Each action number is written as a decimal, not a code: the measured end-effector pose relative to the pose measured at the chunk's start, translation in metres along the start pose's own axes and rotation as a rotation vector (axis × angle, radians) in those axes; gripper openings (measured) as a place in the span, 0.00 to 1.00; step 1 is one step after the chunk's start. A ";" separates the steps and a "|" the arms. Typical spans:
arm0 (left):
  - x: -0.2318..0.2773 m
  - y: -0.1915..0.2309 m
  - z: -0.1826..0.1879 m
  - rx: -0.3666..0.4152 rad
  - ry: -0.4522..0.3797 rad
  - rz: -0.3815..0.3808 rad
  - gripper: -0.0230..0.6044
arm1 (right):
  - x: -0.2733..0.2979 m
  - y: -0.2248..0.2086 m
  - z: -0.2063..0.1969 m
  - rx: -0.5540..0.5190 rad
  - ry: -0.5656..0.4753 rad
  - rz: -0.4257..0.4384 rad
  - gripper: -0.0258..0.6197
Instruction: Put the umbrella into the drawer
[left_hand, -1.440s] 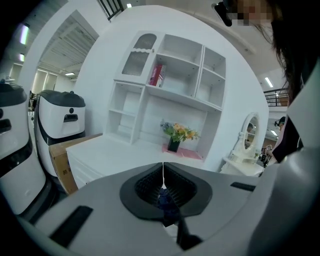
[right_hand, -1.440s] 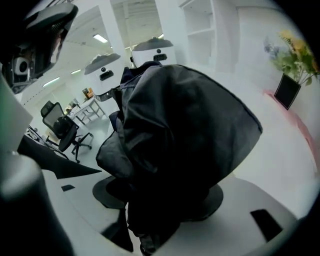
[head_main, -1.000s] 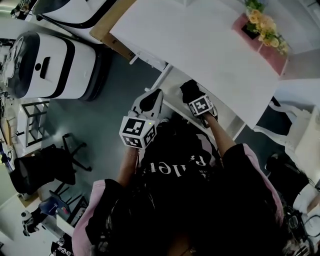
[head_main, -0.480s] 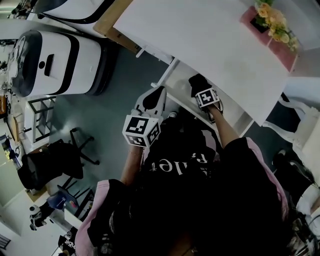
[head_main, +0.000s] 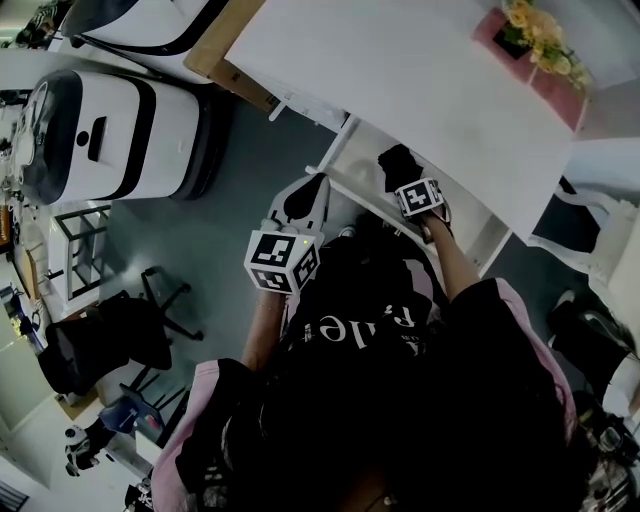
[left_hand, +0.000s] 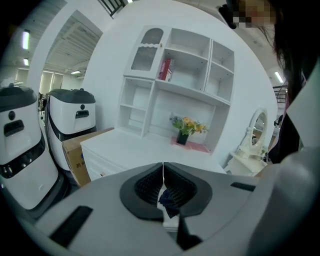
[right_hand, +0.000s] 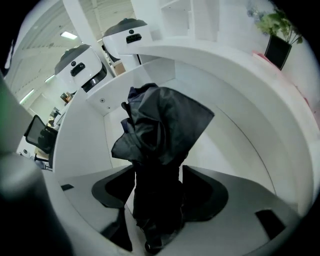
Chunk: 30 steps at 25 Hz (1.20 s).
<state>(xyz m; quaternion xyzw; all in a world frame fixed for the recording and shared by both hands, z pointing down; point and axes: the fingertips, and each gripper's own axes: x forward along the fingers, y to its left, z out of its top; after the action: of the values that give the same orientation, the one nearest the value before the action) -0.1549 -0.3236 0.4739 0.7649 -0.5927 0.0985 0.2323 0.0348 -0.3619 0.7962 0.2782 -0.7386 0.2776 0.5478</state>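
A folded black umbrella (right_hand: 160, 130) stands up between the jaws of my right gripper (right_hand: 157, 172), which is shut on its lower part. Beneath it lies the white inside of the open drawer (right_hand: 225, 145). In the head view the right gripper (head_main: 408, 180) holds the umbrella (head_main: 398, 162) over the drawer (head_main: 352, 160) under the desk's front edge. My left gripper (head_main: 303, 195) hovers left of the drawer, above the floor. Its jaws (left_hand: 163, 167) are shut, tips touching; a small dark blue scrap shows between the pads, and I cannot tell what it is.
The white desk top (head_main: 400, 70) carries a pink tray with a flower pot (head_main: 540, 40) at its far right. A cardboard box (head_main: 225, 70) and white rounded machines (head_main: 110, 130) stand to the left, a black office chair (head_main: 110, 335) nearer. A white shelf unit (left_hand: 175, 75) rises behind the desk.
The right gripper with the umbrella has shifted slightly forward and right over the drawer. The left gripper has barely moved.
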 end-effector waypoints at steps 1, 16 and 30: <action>-0.003 0.001 -0.001 0.000 -0.001 -0.002 0.06 | -0.005 -0.001 0.000 0.011 -0.013 -0.010 0.48; -0.067 0.035 -0.020 0.023 0.004 -0.081 0.06 | -0.121 0.053 0.034 0.246 -0.424 -0.015 0.48; -0.085 0.021 -0.019 0.069 -0.034 -0.285 0.06 | -0.267 0.138 0.061 0.372 -0.851 -0.004 0.47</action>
<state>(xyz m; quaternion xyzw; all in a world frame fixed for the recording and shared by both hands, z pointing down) -0.1964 -0.2454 0.4595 0.8503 -0.4782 0.0719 0.2075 -0.0384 -0.2813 0.5093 0.4625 -0.8347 0.2656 0.1374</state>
